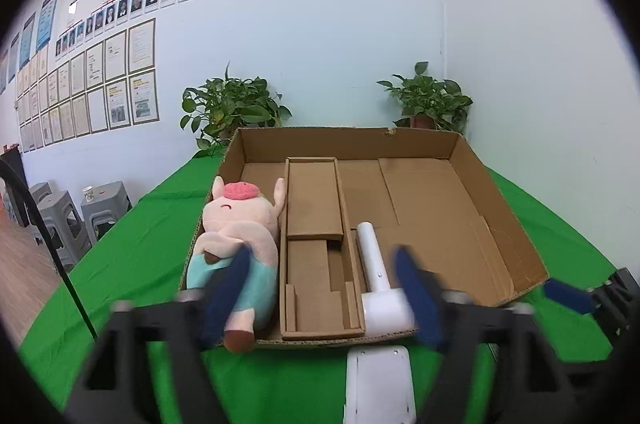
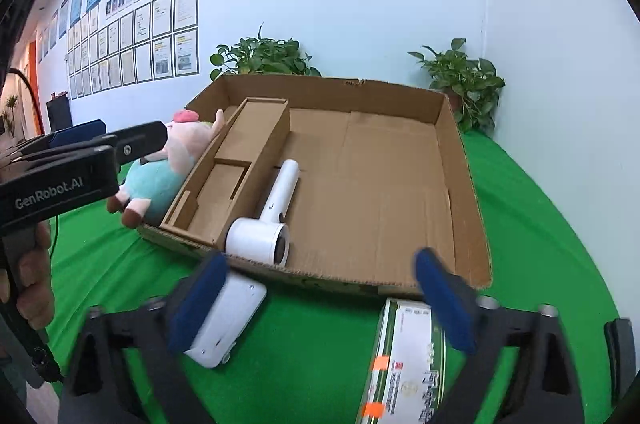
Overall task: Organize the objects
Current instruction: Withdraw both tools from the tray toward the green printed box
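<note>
An open cardboard box [image 1: 500,199] [image 2: 460,159] lies on the green table. A pink pig plush [image 1: 236,244] [image 2: 168,163] lies along its left side, next to a cardboard insert [image 1: 316,220] [image 2: 236,159]. A white hair dryer [image 1: 380,288] [image 2: 268,220] lies in the box near the front wall. A white flat device [image 1: 378,384] [image 2: 228,324] lies on the table in front of the box. A green-and-white carton [image 2: 404,364] lies at the front right. My left gripper [image 1: 320,288] is open and empty above the box's front edge. My right gripper [image 2: 320,304] is open and empty above the table.
Two potted plants [image 1: 232,107] [image 1: 432,99] stand behind the box against the white wall. Grey stools [image 1: 80,212] stand left of the table. The right half of the box floor [image 2: 380,175] is bare cardboard.
</note>
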`<state>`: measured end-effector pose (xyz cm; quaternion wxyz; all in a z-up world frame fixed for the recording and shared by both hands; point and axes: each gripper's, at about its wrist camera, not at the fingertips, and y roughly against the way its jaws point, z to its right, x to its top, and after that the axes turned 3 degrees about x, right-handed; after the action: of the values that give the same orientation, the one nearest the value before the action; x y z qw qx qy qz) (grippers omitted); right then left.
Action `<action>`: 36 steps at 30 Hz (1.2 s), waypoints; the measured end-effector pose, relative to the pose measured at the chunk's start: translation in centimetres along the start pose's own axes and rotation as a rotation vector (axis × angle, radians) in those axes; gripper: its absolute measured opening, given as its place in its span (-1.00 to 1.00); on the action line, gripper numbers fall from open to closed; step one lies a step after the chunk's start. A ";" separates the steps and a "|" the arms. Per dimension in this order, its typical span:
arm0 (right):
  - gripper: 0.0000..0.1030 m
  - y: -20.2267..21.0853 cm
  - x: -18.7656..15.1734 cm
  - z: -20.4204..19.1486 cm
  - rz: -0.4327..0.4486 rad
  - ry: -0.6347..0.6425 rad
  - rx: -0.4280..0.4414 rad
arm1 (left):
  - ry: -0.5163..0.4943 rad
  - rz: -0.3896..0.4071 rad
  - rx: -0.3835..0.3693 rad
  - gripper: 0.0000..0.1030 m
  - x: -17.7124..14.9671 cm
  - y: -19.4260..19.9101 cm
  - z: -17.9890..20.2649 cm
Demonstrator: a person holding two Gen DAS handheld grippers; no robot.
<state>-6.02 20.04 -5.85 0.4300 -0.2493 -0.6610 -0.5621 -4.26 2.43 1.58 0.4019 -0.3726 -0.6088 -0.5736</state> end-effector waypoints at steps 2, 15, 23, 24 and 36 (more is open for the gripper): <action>-0.41 0.2 -0.4 0.1 -0.015 -0.016 -0.013 | -0.011 -0.041 -0.022 -0.83 -0.1 -0.4 0.3; 0.99 1.0 -2.5 1.5 -0.020 -0.048 -0.065 | 0.016 -0.003 0.024 1.00 -1.7 1.1 0.9; 0.99 1.0 -3.3 1.8 -0.035 -0.068 -0.079 | 0.014 -0.005 0.018 1.00 -1.8 1.5 1.0; 0.99 1.0 -3.3 1.7 -0.037 -0.063 -0.075 | 0.011 -0.010 0.017 1.00 -1.8 1.5 1.1; 0.99 1.3 -3.7 1.7 -0.041 -0.074 -0.073 | 0.012 -0.014 0.001 1.00 -2.1 1.7 1.7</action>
<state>-3.60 22.60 -8.33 0.3841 -0.2718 -0.6604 -0.5852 -2.02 4.20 0.33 0.4018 -0.3646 -0.6094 -0.5782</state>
